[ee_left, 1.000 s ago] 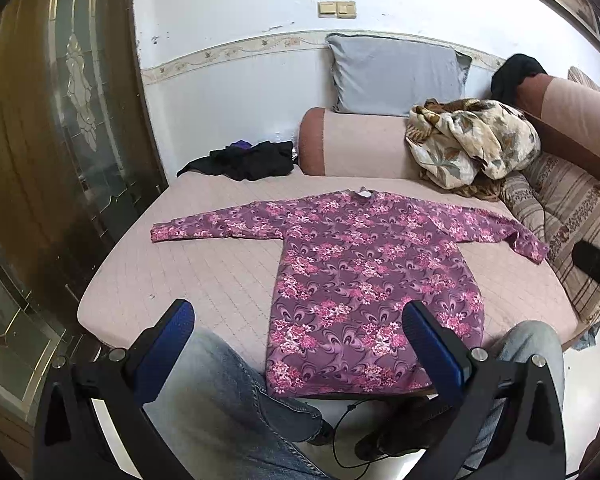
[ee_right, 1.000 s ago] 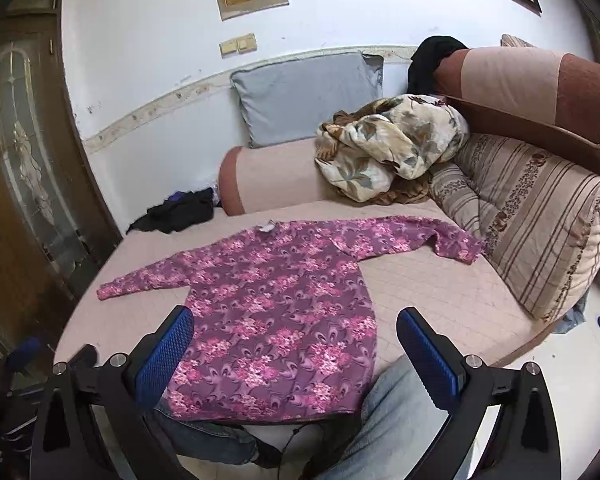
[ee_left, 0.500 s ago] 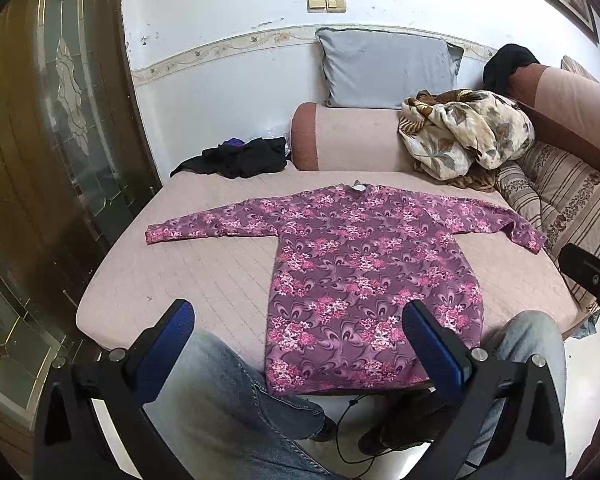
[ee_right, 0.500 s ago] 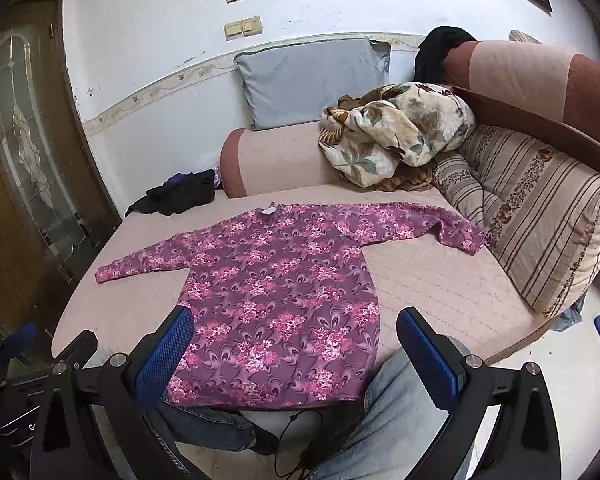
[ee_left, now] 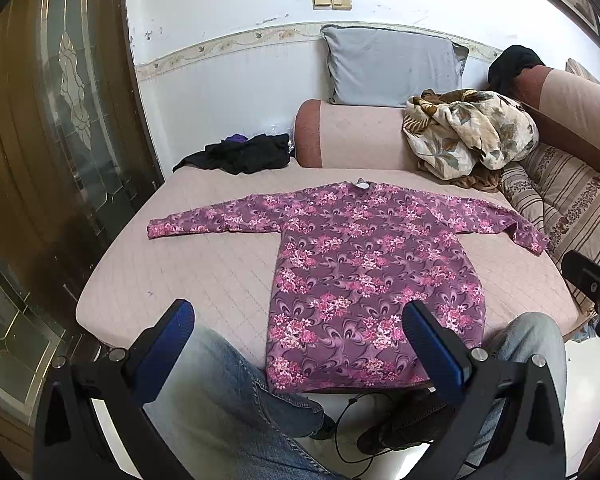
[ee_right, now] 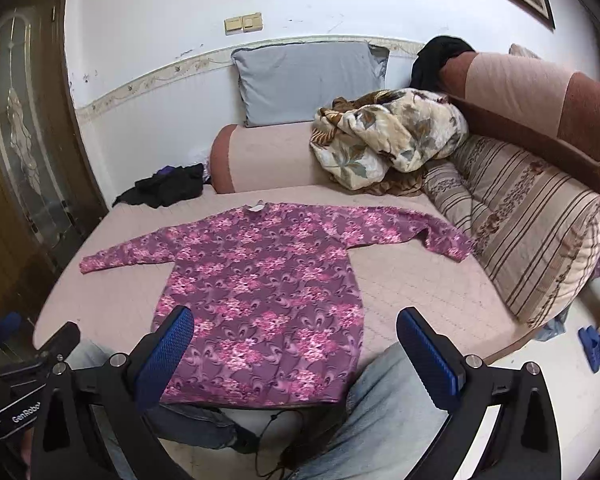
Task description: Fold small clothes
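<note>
A purple long-sleeved top with pink flowers (ee_left: 364, 264) (ee_right: 268, 280) lies flat on the pink mattress (ee_left: 204, 272) (ee_right: 420, 280), both sleeves spread out and the hem at the near edge. My left gripper (ee_left: 300, 320) hovers open above the near edge, left of the hem, holding nothing. My right gripper (ee_right: 294, 326) is open too, hanging over the lower part of the top without touching it. The person's jeans-clad knees (ee_left: 228, 392) (ee_right: 384, 400) sit below both grippers.
A black garment pile (ee_left: 244, 156) (ee_right: 168, 188) lies at the mattress's far left. A floral blanket (ee_left: 468, 136) (ee_right: 388, 136), a bolster (ee_left: 352, 136) and a grey pillow (ee_right: 308, 80) line the back. Striped cushions (ee_right: 528, 220) bound the right side; a wooden door (ee_left: 52, 120) stands left.
Both grippers have drifted slightly forward and tilted down, so the top sits a little lower and larger in view. The top has not moved. Both stay open.
</note>
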`<state>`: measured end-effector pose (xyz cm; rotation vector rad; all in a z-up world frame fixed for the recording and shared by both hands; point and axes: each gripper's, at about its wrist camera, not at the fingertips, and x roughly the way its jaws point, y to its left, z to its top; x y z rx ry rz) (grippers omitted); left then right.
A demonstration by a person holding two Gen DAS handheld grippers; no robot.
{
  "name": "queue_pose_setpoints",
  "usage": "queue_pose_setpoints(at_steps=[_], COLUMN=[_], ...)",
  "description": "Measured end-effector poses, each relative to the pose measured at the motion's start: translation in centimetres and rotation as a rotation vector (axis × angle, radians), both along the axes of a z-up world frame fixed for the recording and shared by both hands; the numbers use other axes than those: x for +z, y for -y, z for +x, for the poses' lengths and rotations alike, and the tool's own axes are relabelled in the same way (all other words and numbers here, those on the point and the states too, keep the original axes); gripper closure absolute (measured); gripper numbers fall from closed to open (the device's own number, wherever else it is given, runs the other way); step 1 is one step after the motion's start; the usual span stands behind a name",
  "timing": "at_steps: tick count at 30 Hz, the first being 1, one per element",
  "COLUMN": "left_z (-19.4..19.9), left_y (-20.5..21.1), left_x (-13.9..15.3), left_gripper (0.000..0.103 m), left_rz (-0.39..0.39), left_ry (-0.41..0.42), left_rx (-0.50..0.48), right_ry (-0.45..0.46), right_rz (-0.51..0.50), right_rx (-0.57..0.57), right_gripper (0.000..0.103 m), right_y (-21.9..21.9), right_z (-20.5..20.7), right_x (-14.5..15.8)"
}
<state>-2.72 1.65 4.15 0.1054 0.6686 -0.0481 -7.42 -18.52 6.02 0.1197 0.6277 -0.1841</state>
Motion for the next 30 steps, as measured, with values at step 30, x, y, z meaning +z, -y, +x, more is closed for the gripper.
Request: queue_pose_setpoints(at_steps=[30], left_z=[2.1], left_y=[-0.9], left_x=[-2.5], left_gripper=[0.0], left_rz=[-0.003], left_ry=[-0.069], left_rx=[0.053], right_ry=[-0.028], right_rz=[-0.006], right_rx=[0.006], right_gripper=[0.0], right_y=[-1.0], right_z=[1.9], right_x=[-1.6])
